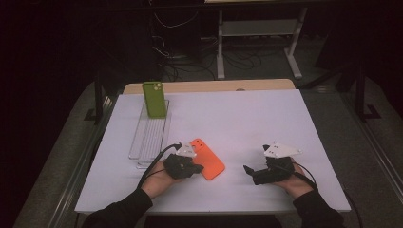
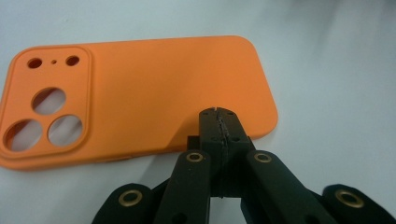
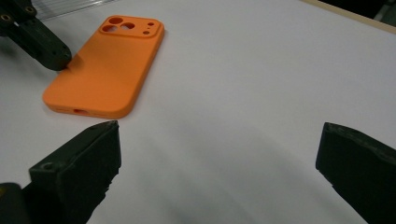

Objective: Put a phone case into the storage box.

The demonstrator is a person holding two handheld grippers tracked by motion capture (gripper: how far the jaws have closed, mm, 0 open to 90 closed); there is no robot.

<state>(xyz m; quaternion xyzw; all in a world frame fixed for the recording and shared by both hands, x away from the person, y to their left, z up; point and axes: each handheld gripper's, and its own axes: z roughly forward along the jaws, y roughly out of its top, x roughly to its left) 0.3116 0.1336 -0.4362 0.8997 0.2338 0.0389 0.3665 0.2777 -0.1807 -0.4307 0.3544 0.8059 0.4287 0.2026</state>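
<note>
The work appears to be at an early stage: the orange phone case [image 1: 207,158] is lying flat, back up, on the white desk [image 1: 247,123], just in front of the person's left hand, and it is not yet lifted. The green phone case [image 1: 155,99] is already standing upright at the far end of the clear slotted rack [image 1: 149,135], so one case looks placed and the orange one seems to be what is left. The left gripper [image 2: 219,122] is showing its fingers pressed fully together, with nothing between them, and their tip is sitting at the near long edge of the orange case; whether it is touching or just hovering over that edge is hard to judge from the left gripper view, though the right gripper view suggests contact. The right gripper [image 3: 217,154] is holding its fingers wide apart and empty, well apart from the case, over bare desk. Still to come, probably, are a proper grasp, a lift and a seat in a free slot. The rack's slots are blurring into glare in the high view, and the room beyond the desk is dark.
</note>
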